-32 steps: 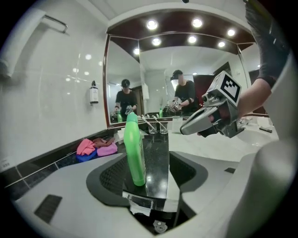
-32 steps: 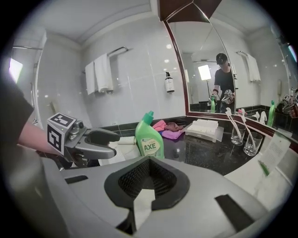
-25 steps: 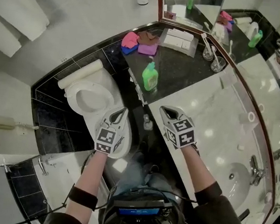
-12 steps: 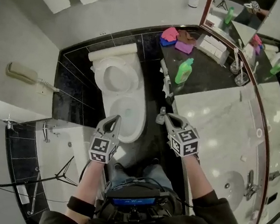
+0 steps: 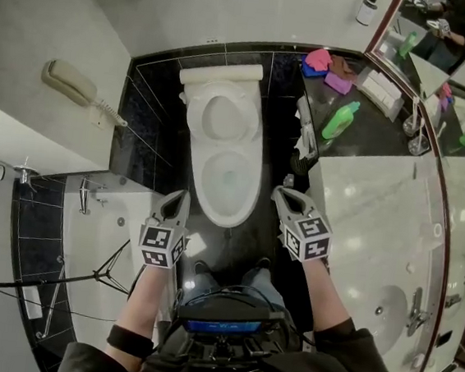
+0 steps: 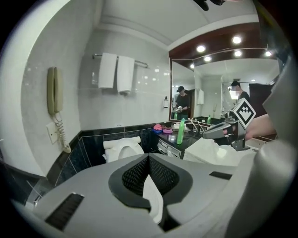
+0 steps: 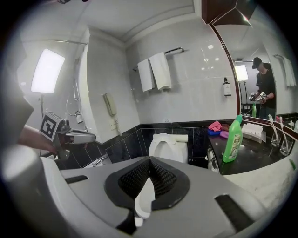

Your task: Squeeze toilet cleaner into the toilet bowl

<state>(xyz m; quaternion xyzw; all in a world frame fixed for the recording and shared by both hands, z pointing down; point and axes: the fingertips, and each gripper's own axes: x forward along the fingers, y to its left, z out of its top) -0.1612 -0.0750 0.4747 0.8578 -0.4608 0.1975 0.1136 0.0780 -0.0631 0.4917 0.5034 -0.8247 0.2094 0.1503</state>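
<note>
The white toilet (image 5: 227,172) stands open in the middle of the head view, its tank (image 5: 221,74) against the black-tiled wall. A green cleaner bottle (image 5: 339,120) stands upright on the black counter to the toilet's right. My left gripper (image 5: 179,198) hovers shut and empty by the bowl's front left. My right gripper (image 5: 281,194) is shut and empty at the bowl's front right, well short of the bottle. From the left gripper (image 6: 149,159) I see the toilet (image 6: 122,149) and bottle (image 6: 180,131). Ahead of the right gripper (image 7: 149,161) are the toilet (image 7: 167,146) and bottle (image 7: 233,139).
A wall phone (image 5: 74,83) hangs left of the toilet. Pink and purple cloths (image 5: 327,67) and glasses (image 5: 416,126) lie on the black counter. A marble vanity (image 5: 378,213) with a sink (image 5: 389,309) fills the right. Tripod legs (image 5: 112,272) stand at the lower left.
The head view has swung so the toilet now sits centred. My left gripper has moved off the bowl to its front left; the right stays at its front right. Both stay shut.
</note>
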